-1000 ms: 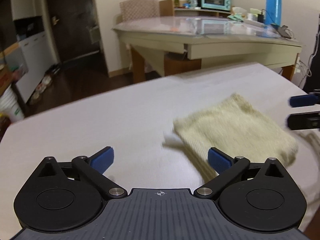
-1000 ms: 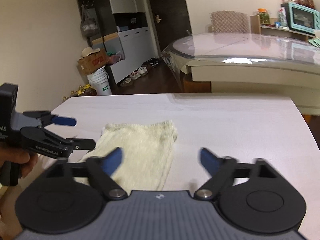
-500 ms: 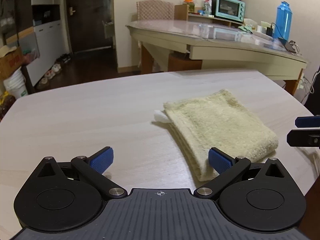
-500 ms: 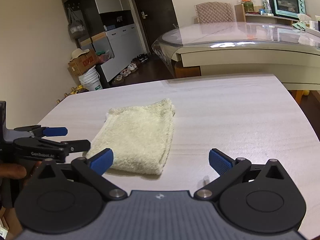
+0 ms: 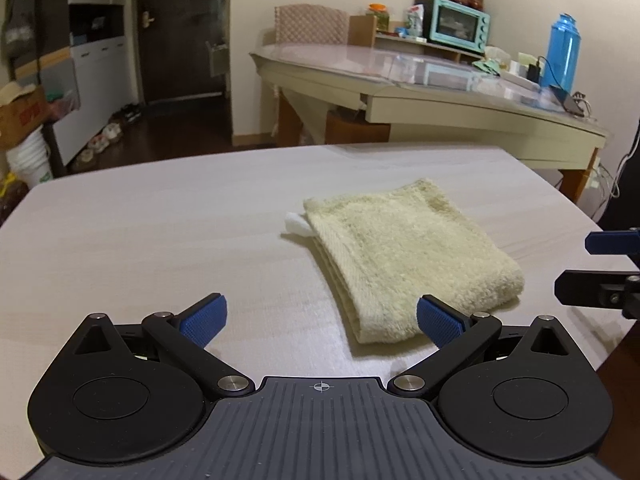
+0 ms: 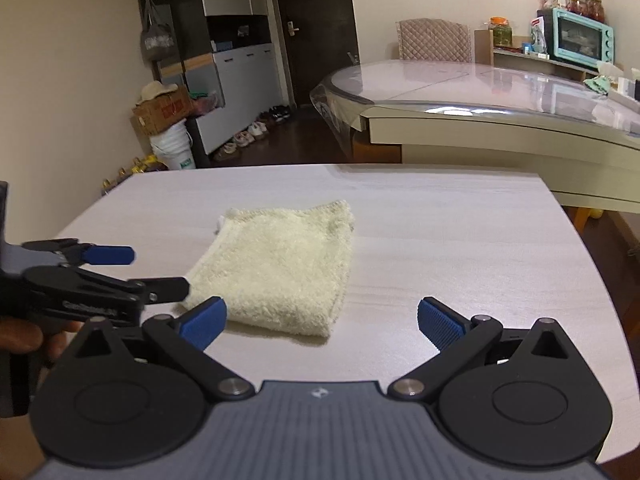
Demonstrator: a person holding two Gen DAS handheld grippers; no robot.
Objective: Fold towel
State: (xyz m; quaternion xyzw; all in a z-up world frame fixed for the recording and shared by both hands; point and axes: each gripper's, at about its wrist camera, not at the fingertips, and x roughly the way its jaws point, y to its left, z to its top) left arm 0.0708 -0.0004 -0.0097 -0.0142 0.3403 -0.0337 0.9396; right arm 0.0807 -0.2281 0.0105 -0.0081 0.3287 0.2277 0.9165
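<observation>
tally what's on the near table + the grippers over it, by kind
towel: 1, folded, flat on the table
white tag at the towel's far corner: 1
grippers: 2, left gripper and right gripper, both open, neither touching the towel
total: 4

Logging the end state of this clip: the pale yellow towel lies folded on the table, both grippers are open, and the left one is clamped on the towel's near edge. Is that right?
One detail is wrong. The left gripper is not clamped on the towel; its fingers are spread open with nothing between them, as the left wrist view shows. The towel does lie folded on the table, and the right gripper is open too.
</observation>
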